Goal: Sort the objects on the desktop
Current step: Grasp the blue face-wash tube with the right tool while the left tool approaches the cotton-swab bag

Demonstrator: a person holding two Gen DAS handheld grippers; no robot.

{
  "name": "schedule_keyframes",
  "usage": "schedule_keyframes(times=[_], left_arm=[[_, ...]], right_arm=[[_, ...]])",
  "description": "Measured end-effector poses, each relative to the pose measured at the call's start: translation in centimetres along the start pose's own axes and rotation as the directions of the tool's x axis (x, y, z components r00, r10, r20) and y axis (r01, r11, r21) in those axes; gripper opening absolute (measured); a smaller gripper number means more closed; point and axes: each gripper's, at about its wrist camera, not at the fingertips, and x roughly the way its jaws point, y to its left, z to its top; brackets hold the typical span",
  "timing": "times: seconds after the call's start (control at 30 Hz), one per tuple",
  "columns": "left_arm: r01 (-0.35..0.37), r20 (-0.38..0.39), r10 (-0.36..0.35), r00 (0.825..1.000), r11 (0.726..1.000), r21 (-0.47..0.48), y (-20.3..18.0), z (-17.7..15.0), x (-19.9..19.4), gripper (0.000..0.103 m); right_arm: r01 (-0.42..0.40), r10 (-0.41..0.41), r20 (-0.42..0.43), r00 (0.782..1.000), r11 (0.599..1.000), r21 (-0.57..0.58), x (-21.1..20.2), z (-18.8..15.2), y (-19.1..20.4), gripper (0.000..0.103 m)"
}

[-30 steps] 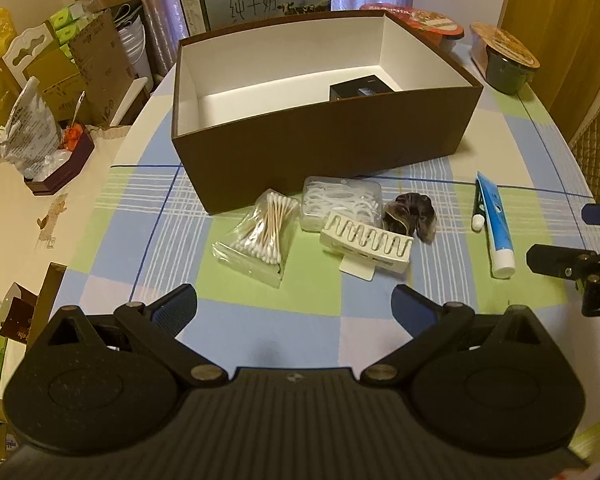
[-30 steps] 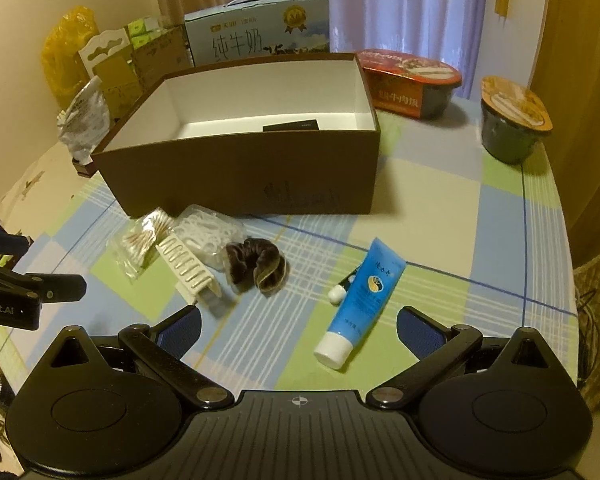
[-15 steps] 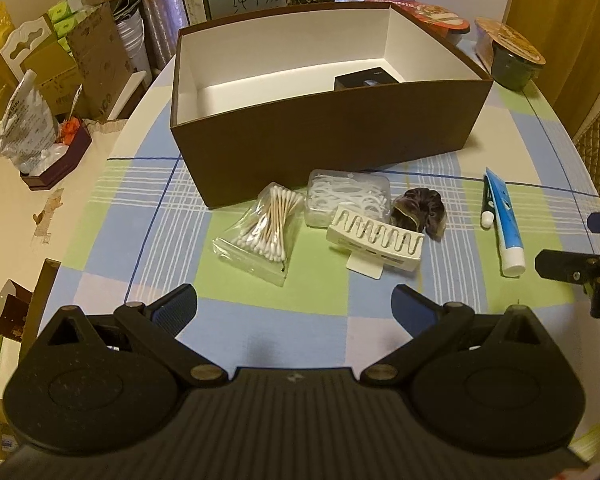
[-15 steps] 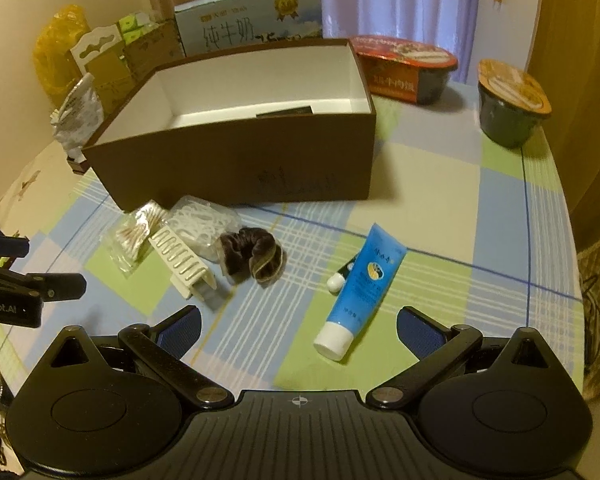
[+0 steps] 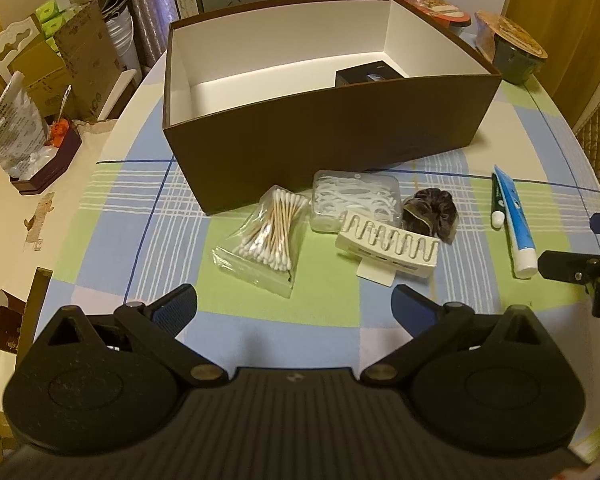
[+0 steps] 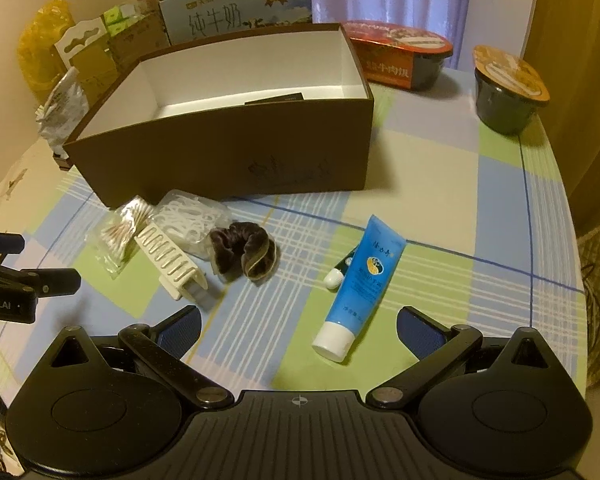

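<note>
Brown open cardboard box [image 5: 340, 132] sat mid-tabletop [image 5: 100, 240], one small black box [image 5: 366, 76] inside. Clear bag of cotton swabs [image 5: 266, 236], clear floss-pick case [image 5: 354, 198], white slotted plastic rack [image 5: 388, 246], dark scrunchie [image 6: 244, 250] and blue tube [image 6: 362, 286] lay unmoved in front. Both views sat closer than 1 s ago. Left tool [image 5: 294, 306] and right tool [image 6: 298, 322] were spread wide, empty.
</note>
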Motion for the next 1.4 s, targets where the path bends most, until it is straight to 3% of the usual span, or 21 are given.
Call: schedule_keyframes(times=[0.53,1.0,1.27,1.33,1.4], left_arm=[[0.024,-0.005,-0.023,1.000,0.999,0.042,1.7,1.1,3.4,0.102],[0.001,-0.005,0.000,1.000,0.998,0.065,2.8,2.3,5.9,0.102],[-0.011,0.004,0.010,1.000,0.996,0.094,2.8,2.6,6.7,0.101],[-0.012,0.011,0.011,1.000,0.994,0.107,2.9,2.6,6.9,0.098],[-0.004,0.015,0.002,1.000,0.993,0.119,3.1,2.6,7.1,0.096]], right_arm=[[0.027,-0.030,0.017,0.999,0.993,0.118,2.8,-0.7,-2.2,0.101],[0.084,-0.076,-0.056,0.996,0.983,0.161,6.3,-0.9,-3.6,0.100],[0.134,-0.125,-0.071,0.990,0.982,0.133,8.2,-0.6,-3.7,0.065],[0.145,-0.137,-0.075,0.988,0.982,0.123,8.5,-0.7,-3.7,0.046],[0.158,-0.152,-0.066,0.986,0.983,0.095,8.5,-0.7,-3.6,0.035]])
